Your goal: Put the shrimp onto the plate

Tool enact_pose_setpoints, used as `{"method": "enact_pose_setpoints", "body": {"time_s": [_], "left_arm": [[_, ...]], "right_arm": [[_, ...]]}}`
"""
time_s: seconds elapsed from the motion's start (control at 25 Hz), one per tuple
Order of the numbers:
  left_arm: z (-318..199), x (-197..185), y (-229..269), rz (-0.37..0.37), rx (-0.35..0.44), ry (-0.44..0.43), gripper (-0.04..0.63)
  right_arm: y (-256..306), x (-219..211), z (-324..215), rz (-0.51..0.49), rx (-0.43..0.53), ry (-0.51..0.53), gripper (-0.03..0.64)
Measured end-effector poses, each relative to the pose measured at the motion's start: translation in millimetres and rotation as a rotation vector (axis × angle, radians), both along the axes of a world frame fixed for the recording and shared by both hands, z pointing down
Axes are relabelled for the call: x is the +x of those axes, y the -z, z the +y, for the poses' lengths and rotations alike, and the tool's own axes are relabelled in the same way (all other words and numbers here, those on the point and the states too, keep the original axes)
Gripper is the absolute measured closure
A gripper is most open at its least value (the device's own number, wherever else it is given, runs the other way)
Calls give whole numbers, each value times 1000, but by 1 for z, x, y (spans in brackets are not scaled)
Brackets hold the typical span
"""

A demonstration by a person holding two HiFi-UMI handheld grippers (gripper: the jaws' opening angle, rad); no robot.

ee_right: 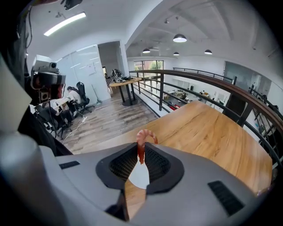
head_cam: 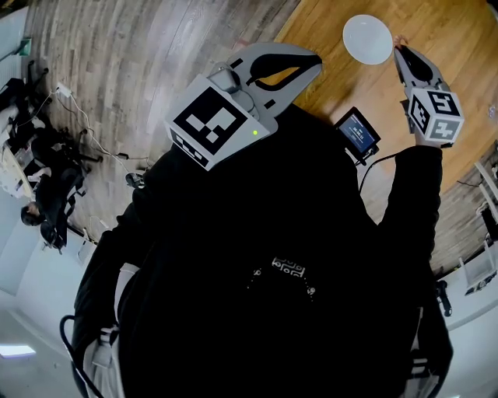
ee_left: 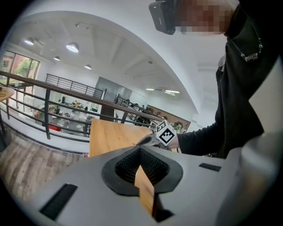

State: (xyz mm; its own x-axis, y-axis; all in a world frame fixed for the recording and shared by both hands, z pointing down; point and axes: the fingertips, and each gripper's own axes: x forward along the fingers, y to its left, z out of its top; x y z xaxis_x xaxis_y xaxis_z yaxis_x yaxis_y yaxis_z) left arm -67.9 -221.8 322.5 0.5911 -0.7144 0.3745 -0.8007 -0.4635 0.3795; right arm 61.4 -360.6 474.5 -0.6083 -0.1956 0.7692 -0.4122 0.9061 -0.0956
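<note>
A curled pink shrimp (ee_right: 144,140) is pinched at the tips of my right gripper (ee_right: 141,149), which is shut on it. Through the gap under the shrimp shows the white plate (ee_right: 139,175). In the head view the round plate (head_cam: 367,39) lies on the wooden table (head_cam: 451,23), and my right gripper (head_cam: 398,47) hangs at its right edge. My left gripper (head_cam: 314,64) is held near the table's left edge, away from the plate. Its jaws meet with nothing between them (ee_left: 140,149). From there the right gripper's marker cube (ee_left: 166,132) shows over the table (ee_left: 110,137).
A small screen device (head_cam: 358,132) with a cable sits at the table's near edge. The person's dark clothing fills most of the head view. A black railing (ee_right: 199,84) runs behind the table. Chairs and cables (head_cam: 47,171) stand on the wooden floor at left.
</note>
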Motion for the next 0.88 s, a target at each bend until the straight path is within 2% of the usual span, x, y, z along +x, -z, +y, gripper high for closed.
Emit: {"method": "enact_pose_setpoints", "body": {"time_s": [0.88], "left_arm": [[4, -2, -10, -22, -58, 49, 595]], "right_arm": [[-92, 9, 7, 116, -72, 44, 555]]}}
